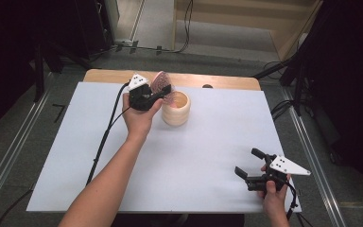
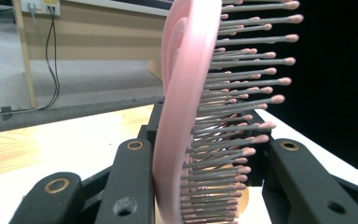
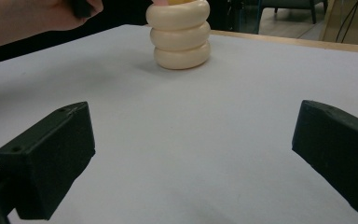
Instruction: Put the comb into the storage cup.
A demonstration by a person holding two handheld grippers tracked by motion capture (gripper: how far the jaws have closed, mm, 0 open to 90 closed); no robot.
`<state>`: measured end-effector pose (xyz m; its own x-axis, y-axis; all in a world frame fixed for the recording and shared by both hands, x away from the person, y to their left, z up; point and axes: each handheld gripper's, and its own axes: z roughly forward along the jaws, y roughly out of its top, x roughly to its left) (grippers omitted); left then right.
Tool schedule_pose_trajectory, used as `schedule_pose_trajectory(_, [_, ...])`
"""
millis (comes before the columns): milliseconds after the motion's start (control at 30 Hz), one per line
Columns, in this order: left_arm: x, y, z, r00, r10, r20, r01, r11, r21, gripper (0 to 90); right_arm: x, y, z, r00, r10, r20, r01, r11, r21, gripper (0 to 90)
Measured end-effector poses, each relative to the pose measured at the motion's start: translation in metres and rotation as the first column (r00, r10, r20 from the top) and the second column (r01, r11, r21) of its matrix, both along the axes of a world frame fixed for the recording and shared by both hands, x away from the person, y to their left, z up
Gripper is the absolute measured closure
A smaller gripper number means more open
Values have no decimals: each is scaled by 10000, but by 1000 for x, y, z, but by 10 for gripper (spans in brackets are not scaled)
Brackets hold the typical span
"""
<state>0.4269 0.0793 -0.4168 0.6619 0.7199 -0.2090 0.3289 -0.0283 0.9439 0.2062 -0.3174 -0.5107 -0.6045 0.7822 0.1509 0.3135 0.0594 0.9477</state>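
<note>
High view: left gripper (image 1: pixel 157 94) clamps round pink plastic hairbrush (image 1: pixel 160 85) by its head, held just above rim of cream ribbed holder cup (image 1: pixel 176 108), likely for dropping in.

Left gripper view: brush (image 2: pixel 186 93) stands edge-on between jaws, bristles toward right jaw.

Right gripper view: right gripper (image 3: pixel 191 154) jaws spread, nothing between; cup (image 3: pixel 180 35) well ahead.

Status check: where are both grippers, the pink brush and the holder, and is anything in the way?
Left gripper shut on pink hairbrush, held at cream ribbed holder's rim. Right gripper open, empty, near table's front right. Nothing blocking the holder.
</note>
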Motion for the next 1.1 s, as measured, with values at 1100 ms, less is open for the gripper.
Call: schedule_pose_trajectory(1100, [6,1,-8,9963,576,-635,-541,9970,551,338,1,0,-1,10000,5,-1,-5,10000,22,0])
